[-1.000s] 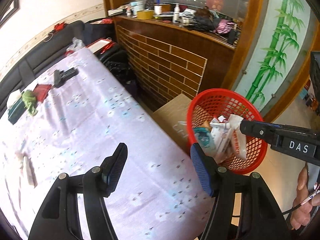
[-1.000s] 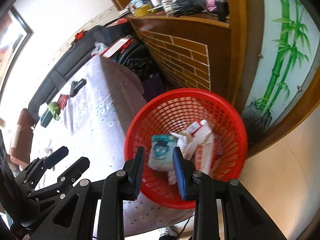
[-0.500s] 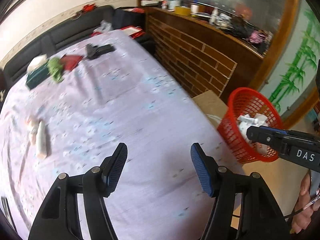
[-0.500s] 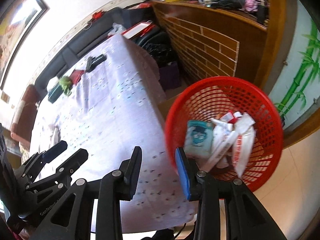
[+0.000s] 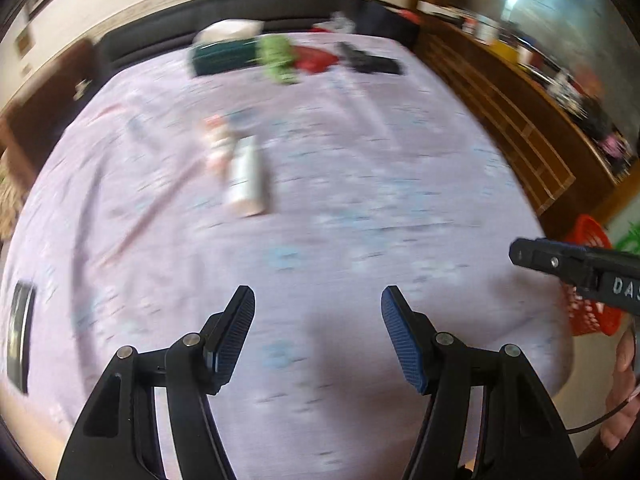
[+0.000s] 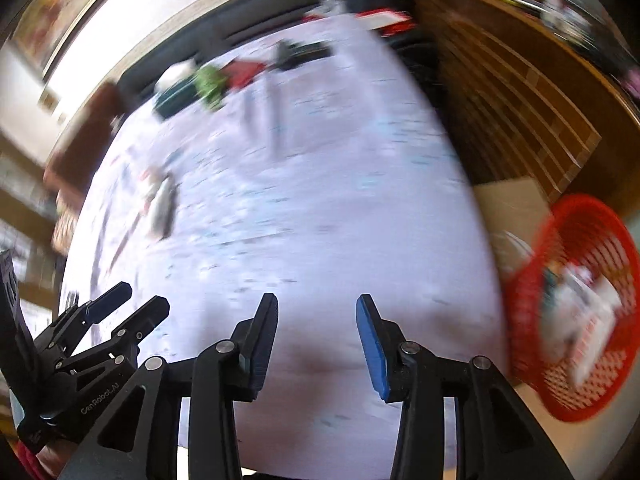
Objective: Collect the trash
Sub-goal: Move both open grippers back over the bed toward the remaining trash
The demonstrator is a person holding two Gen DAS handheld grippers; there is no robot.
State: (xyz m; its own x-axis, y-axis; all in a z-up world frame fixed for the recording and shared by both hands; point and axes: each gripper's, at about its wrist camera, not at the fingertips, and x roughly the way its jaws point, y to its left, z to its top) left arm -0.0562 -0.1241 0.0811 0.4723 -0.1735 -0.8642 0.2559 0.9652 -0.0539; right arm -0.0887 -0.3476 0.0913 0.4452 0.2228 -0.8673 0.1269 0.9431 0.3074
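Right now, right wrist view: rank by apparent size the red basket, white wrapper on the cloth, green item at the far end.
1. red basket, nearest the camera, so it looks largest.
2. white wrapper.
3. green item; blur makes these two close, the order is unsure.

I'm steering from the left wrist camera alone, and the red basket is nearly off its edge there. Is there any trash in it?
Observer: Yes. The right wrist view looks into the red basket, and white wrappers lie in it, too blurred to count.
Operator: Is the right gripper carrying anything?
Observer: No. The right gripper has nothing between its jaws, which are opening, over the tablecloth.
Operator: What's beside the basket?
Observer: A cardboard box stands between it and the tablecloth.
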